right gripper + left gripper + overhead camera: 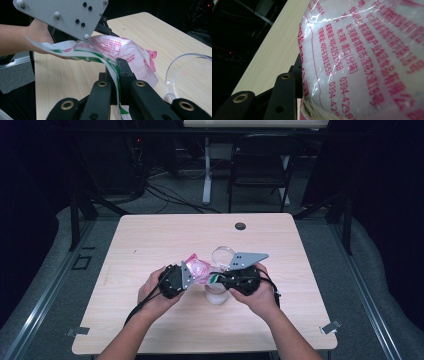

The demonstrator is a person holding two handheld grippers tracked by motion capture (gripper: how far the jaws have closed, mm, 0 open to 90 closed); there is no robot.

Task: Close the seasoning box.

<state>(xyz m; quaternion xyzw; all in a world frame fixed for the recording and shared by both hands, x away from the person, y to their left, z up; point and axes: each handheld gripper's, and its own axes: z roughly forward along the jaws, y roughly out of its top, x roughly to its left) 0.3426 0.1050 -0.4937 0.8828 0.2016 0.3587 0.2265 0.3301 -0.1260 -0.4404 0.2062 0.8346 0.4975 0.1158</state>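
A clear plastic bag [197, 269] printed in pink, stuffed with something white, hangs just above the middle of the wooden table [150, 240]. My left gripper [189, 276] is shut on the bag's bulging body. In the left gripper view the bag [367, 65] crowds the picture, with one black jaw pressed to its left side and the other jaw hidden behind it. My right gripper [216, 279] faces the left one and is shut on the bag's green-and-white edge [110, 65]. In the right gripper view both jaws of the right gripper [116, 68] pinch that strip, with the left hand and its grey plate [65, 15] beyond.
A clear round bowl [223, 254] lies on the table just behind the right gripper, and its rim [175, 62] rises at the right of the right gripper view. A pale clear cup-like thing [216, 296] sits under the grippers. A dark grommet [240, 226] marks the far edge.
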